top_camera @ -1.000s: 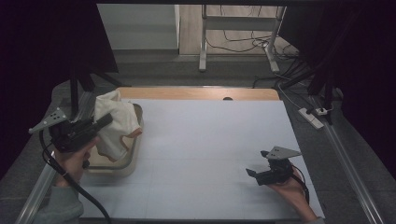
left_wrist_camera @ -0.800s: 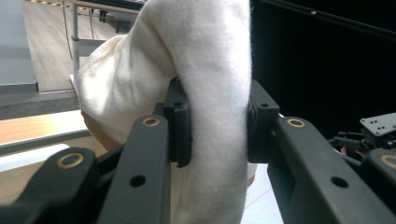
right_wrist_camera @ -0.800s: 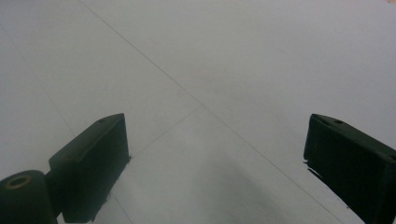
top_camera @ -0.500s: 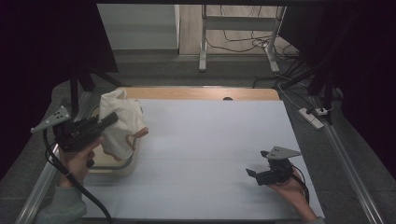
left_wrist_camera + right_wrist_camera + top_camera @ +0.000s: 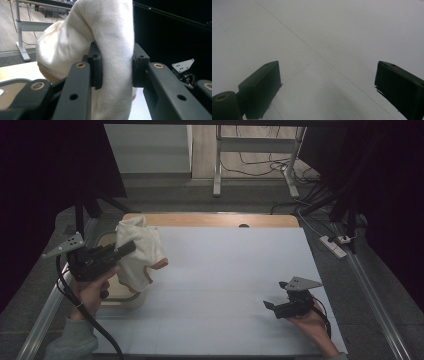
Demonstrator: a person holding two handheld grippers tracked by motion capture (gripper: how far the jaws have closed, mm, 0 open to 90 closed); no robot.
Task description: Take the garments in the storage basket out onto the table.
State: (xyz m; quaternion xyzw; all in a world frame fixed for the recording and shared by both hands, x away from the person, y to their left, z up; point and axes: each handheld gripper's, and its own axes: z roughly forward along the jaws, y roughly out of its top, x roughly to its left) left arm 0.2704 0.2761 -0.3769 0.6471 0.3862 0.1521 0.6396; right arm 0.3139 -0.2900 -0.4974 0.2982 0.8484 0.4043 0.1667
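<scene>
Cream cloth held aloft at the tabletop's left edge

A soft, fuzzy, bunched cream cloth was pinched between the matte black jaws of the left hand-held gripper, above a pale rounded tray. The right hand-held gripper was rested wide open on the smooth white tabletop.

The table lies bare across its middle and far right, so a gripper could cross there freely. At the left edge, a tray sits on the table, with a cloth hanging above it from the left gripper, blocking that corner. Near right, the right gripper rests low on the surface. Dark curtains close in on both sides; 2 rails run along the edges.
</scene>
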